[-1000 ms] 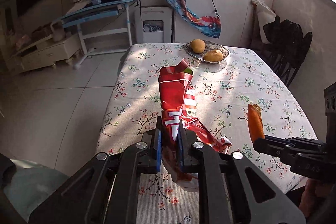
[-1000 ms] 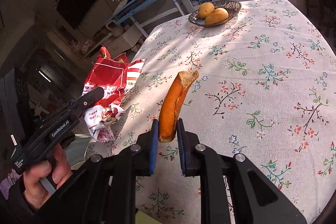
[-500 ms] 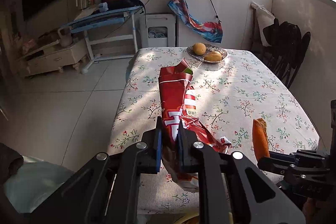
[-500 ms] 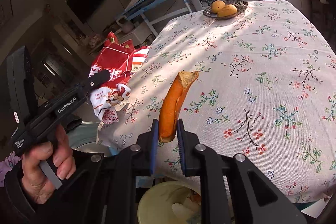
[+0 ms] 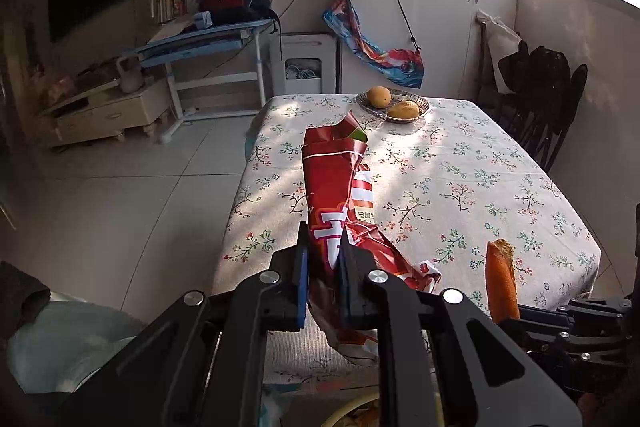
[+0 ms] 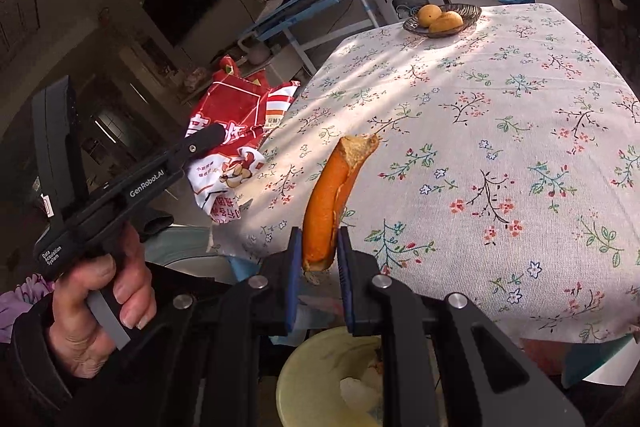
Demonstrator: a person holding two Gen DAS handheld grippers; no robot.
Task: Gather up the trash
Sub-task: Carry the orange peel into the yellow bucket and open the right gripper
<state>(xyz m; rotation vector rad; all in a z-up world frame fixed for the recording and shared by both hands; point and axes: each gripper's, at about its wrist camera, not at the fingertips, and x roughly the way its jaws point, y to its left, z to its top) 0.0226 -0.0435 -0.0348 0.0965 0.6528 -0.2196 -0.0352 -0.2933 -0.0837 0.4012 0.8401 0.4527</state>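
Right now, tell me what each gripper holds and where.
Left gripper: red snack bag, pinched near its lower end. Right gripper: orange peel strip, gripped at its bottom end.

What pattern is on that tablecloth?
The white cloth tablecloth carries small scattered flower sprigs in red, green and blue; the right wrist view shows it best.

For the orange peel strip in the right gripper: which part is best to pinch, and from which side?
The lower end, from below, as the right gripper does now: the orange peel strip is long, thin and upright, so the pads close across its flat faces, torn tip free above.
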